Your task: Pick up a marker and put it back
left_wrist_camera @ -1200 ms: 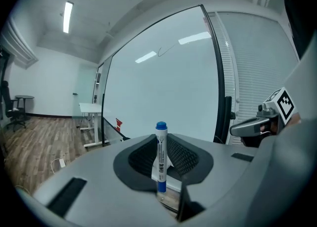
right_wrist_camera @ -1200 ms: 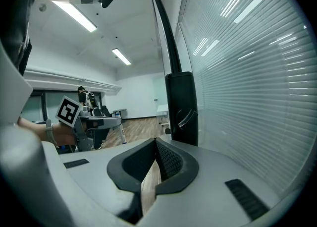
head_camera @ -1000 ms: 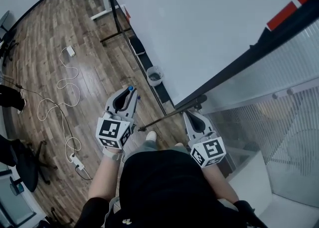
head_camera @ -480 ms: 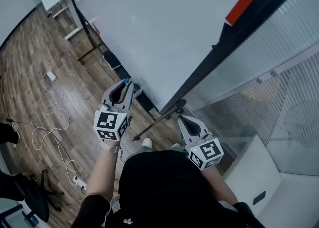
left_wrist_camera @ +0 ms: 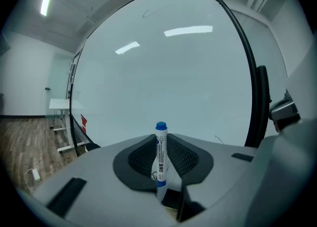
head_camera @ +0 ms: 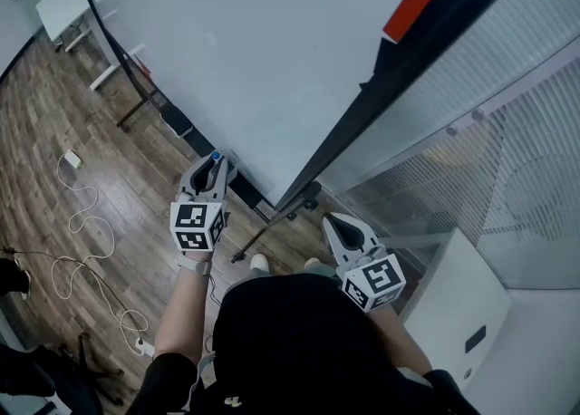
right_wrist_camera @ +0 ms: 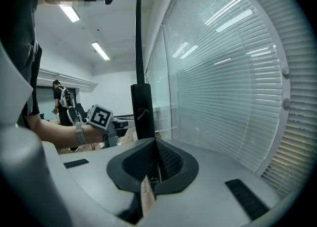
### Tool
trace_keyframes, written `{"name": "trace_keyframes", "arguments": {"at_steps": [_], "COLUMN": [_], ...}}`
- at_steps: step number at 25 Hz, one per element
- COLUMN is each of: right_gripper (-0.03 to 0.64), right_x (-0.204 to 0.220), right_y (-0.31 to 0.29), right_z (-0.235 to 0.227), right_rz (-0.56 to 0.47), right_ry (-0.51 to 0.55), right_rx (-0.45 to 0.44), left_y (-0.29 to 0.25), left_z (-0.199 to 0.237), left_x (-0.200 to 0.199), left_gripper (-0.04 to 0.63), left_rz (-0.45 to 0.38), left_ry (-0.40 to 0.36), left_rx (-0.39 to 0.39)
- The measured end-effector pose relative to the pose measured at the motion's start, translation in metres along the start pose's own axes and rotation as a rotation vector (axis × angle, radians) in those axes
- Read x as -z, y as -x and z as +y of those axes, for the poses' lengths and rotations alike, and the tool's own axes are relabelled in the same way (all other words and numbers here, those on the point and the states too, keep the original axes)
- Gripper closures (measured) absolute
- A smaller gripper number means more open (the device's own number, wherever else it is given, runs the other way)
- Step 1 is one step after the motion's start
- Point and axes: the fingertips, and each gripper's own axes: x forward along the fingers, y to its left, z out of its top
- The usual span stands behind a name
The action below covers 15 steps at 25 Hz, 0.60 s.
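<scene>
A white marker with a blue cap (left_wrist_camera: 160, 154) stands upright between the jaws of my left gripper (left_wrist_camera: 161, 157), which is shut on it. In the head view the left gripper (head_camera: 207, 179) points at the lower part of the whiteboard (head_camera: 272, 51), with the marker's blue cap (head_camera: 215, 157) at its tip, close to the board. My right gripper (head_camera: 339, 230) sits lower right, near the black frame post (head_camera: 381, 87), shut with nothing in it. In the right gripper view the right gripper (right_wrist_camera: 154, 164) has its jaws closed together, facing the post (right_wrist_camera: 142, 107).
A glass wall with blinds (head_camera: 489, 159) runs along the right. A black tray ledge (head_camera: 243, 190) lies under the whiteboard. White cables (head_camera: 77, 223) trail over the wooden floor at left. A white desk (head_camera: 68, 5) stands far left. A white cabinet (head_camera: 471, 313) is at lower right.
The person has stepped closer to the whiteboard. The left gripper, with the marker in it, has moved up and nearer the board's lower edge. The right gripper stays shut and low.
</scene>
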Motion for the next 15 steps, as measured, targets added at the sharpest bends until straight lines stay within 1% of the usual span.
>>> {"name": "trace_keyframes", "arguments": {"at_steps": [5, 11, 15], "right_gripper": [0.589, 0.589, 0.589], "right_x": [0.0, 0.002, 0.003], "right_y": [0.004, 0.005, 0.005], "right_z": [-0.003, -0.001, -0.003], "right_rz": [-0.002, 0.007, 0.005], "right_ry": [-0.006, 0.002, 0.001], "right_rx": [0.021, 0.016, 0.011], "left_y": [-0.007, -0.009, -0.011], "left_z": [0.005, 0.004, 0.004], "left_x": [0.023, 0.04, 0.045], "left_gripper": [0.517, 0.518, 0.517], "left_rz": [0.044, 0.1, 0.101], "left_ry": [0.006, 0.013, 0.014], "left_rx": [-0.015, -0.029, -0.031]}}
